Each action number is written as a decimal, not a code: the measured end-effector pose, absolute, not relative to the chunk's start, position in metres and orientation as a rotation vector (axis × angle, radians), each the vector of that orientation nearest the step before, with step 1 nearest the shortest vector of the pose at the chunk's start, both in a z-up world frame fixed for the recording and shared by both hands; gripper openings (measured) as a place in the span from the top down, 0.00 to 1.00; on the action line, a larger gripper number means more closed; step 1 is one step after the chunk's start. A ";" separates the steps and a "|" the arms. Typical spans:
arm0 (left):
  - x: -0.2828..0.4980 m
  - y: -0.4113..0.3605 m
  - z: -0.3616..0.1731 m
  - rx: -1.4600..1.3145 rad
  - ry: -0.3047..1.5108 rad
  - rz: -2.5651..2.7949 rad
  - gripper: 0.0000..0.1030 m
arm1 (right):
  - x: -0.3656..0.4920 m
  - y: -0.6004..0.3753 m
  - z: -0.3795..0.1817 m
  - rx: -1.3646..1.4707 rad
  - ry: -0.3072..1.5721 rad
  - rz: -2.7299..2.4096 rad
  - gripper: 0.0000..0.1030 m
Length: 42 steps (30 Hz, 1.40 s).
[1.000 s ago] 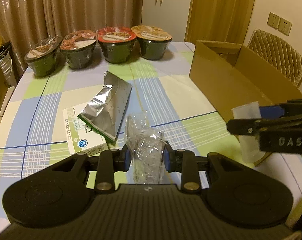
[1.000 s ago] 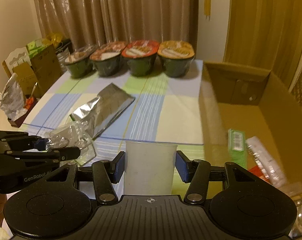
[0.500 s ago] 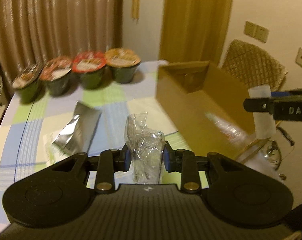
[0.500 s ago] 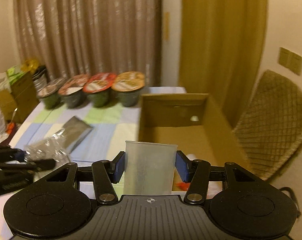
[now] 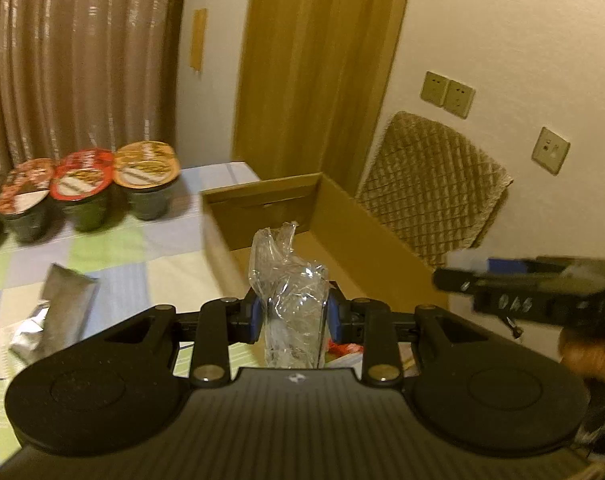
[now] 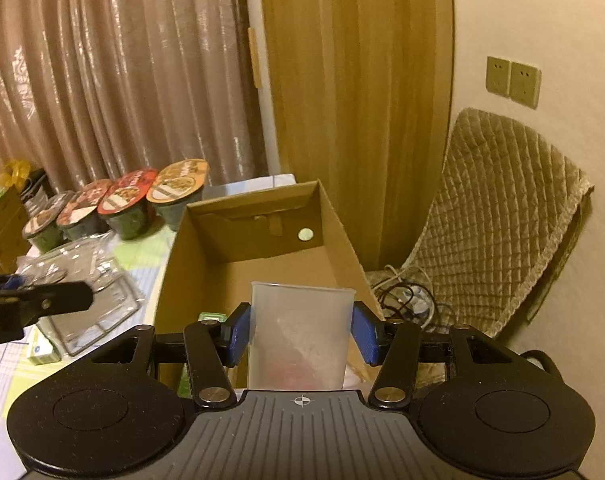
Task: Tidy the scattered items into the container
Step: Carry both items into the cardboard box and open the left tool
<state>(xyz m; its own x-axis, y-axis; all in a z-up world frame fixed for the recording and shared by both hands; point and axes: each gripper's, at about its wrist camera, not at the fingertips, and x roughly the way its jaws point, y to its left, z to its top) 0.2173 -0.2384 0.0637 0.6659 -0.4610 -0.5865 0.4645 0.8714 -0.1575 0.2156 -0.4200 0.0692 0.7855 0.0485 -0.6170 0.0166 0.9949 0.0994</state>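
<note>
While both claws hover over the cardboard box, the left claw pinches seemingly crumpled plastic.

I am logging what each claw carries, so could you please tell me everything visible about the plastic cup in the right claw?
The plastic cup is translucent, frosted white, with a slightly tapering wall and an open rim on top. It stands upright, pinched at its sides between the blue pads of the right claw. It looks empty. It hangs above the open cardboard box, touching nothing else visible.
</note>
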 end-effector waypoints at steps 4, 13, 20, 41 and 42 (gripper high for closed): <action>0.227 -0.264 0.052 0.015 0.682 -0.550 0.75 | 0.221 -0.434 0.058 0.109 0.682 0.014 0.46; 0.248 -0.293 0.017 -0.010 0.742 -0.578 0.75 | 0.239 -0.450 0.038 0.102 0.711 0.020 0.46; 0.260 -0.301 0.004 -0.024 0.763 -0.582 0.75 | 0.254 -0.450 0.029 0.095 0.721 0.026 0.46; 0.251 -0.246 0.011 -0.029 0.734 -0.485 0.73 | 0.258 -0.430 0.035 0.071 0.721 0.045 0.46; 0.249 -0.244 0.011 -0.023 0.736 -0.482 0.73 | 0.258 -0.427 0.037 0.069 0.719 0.050 0.46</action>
<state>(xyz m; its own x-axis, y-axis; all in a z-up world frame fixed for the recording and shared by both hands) 0.2494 -0.2439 0.0105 0.6375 -0.4303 -0.6391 0.4142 0.8909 -0.1866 0.2580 -0.4271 0.0367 0.7517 0.0697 -0.6558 -0.0224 0.9965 0.0802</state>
